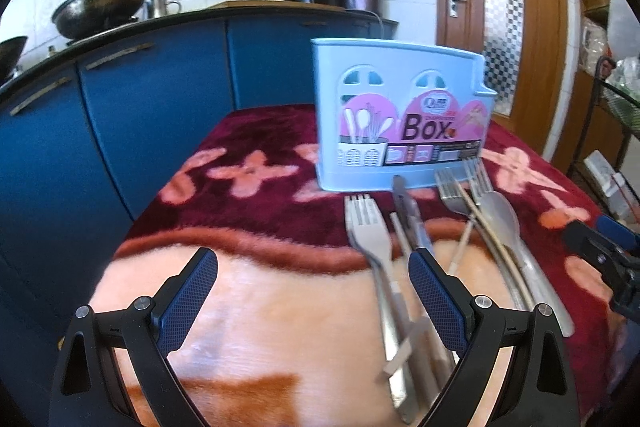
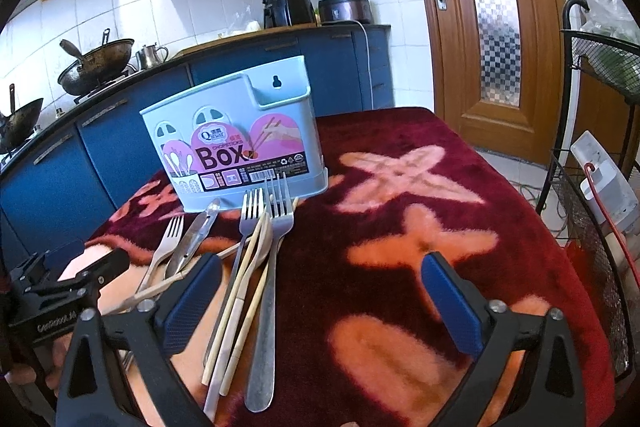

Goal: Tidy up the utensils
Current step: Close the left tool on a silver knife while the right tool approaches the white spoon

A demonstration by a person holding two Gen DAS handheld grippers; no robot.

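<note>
A light blue chopsticks box [image 1: 402,115] stands upright on the red floral blanket [image 1: 256,291]; it also shows in the right wrist view [image 2: 240,135]. In front of it lie several forks [image 1: 366,227], a spoon [image 1: 502,215], a peeler [image 1: 404,203] and wooden chopsticks [image 1: 480,223]. In the right wrist view the forks [image 2: 278,211], spoon [image 2: 262,239], peeler [image 2: 196,231] and chopsticks [image 2: 236,303] lie together. My left gripper [image 1: 314,271] is open and empty, left of the utensils. My right gripper [image 2: 320,275] is open and empty, just right of the pile.
Blue kitchen cabinets [image 1: 120,107] with woks [image 1: 100,3] stand behind the table. A wooden door [image 2: 492,27] is at the back right. A black wire rack [image 2: 592,187] stands close to the table's right edge.
</note>
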